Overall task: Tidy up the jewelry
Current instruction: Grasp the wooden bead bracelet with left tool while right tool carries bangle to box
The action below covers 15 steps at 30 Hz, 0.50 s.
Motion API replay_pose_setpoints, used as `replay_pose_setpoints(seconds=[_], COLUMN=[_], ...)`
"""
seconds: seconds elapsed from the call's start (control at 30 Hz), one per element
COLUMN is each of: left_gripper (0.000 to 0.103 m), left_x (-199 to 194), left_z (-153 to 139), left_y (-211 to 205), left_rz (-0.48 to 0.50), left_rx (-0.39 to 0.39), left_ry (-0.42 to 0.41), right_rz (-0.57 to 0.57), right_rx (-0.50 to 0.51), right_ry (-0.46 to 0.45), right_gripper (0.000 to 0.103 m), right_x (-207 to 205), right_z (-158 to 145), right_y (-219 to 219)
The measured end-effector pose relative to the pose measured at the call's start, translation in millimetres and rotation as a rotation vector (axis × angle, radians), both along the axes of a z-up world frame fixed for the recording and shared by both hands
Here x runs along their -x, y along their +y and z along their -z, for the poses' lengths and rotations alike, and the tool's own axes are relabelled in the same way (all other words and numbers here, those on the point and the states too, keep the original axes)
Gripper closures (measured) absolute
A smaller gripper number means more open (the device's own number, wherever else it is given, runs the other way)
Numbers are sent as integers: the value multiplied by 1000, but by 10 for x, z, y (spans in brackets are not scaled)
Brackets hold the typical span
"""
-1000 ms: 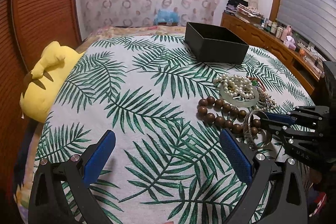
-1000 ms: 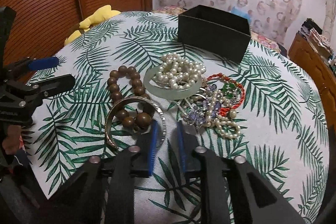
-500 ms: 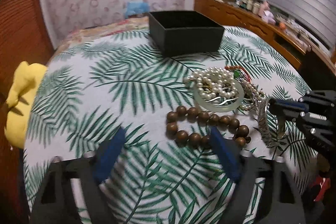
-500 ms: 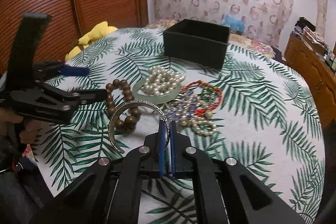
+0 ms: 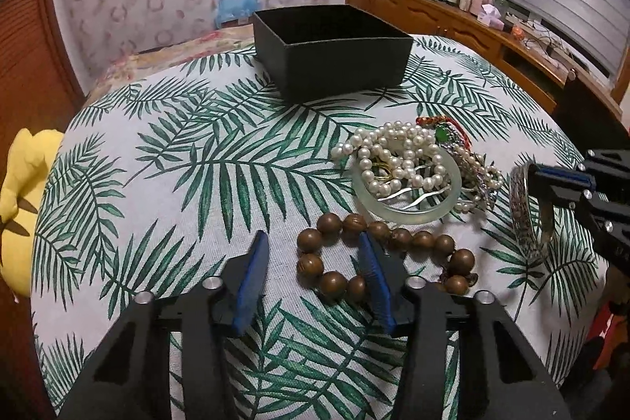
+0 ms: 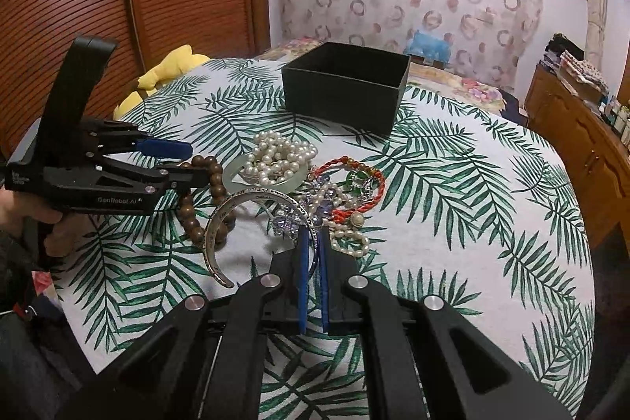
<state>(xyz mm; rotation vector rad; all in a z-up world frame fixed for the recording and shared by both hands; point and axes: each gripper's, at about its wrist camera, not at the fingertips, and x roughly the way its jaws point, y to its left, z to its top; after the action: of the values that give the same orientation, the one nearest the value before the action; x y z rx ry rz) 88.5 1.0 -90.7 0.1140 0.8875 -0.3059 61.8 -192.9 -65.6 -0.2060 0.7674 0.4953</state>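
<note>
Left gripper [image 5: 313, 272] sits low over the near end of the wood beads [image 5: 378, 254], jaws closing. One blue pad [image 5: 374, 282] is down inside the bead loop, the other [image 5: 252, 282] is outside it on the left, so the loop's left beads lie between them. Pads not pressing the beads yet.

Right gripper [image 6: 313, 262] has its fingers pressed together, pinching the rim of the silver cuff [image 6: 236, 223]. Cuff is tilted up off the cloth [image 6: 472, 203], open end toward the near side. In the left view the cuff [image 5: 525, 211] hangs at the right edge, well right of the beads.

Pearls [image 5: 393, 160] are heaped on a pale jade bangle [image 5: 405, 211] just beyond the beads. Red cord bracelet [image 6: 354, 180] and small mixed pieces lie tangled to the right of the pearls. Black box [image 5: 330, 46] stands open at the far side of the table, apart from the pile. Yellow plush [image 5: 19, 203] at the left edge.
</note>
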Motion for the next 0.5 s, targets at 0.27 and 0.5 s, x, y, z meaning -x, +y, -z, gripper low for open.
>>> replay_pose_setpoints(seconds=[0.27, 0.5], left_gripper=[91, 91], left_x=[191, 293], left_z=[-383, -805], left_y=[-53, -159], left_rz=[41, 75], left_rx=[46, 77], left_ry=[-86, -179], right_rz=[6, 15], right_rx=[0, 17], right_ry=[-55, -133], right_gripper=[97, 97], right_x=[-53, -179], right_z=[-236, -508], right_y=[-70, -114])
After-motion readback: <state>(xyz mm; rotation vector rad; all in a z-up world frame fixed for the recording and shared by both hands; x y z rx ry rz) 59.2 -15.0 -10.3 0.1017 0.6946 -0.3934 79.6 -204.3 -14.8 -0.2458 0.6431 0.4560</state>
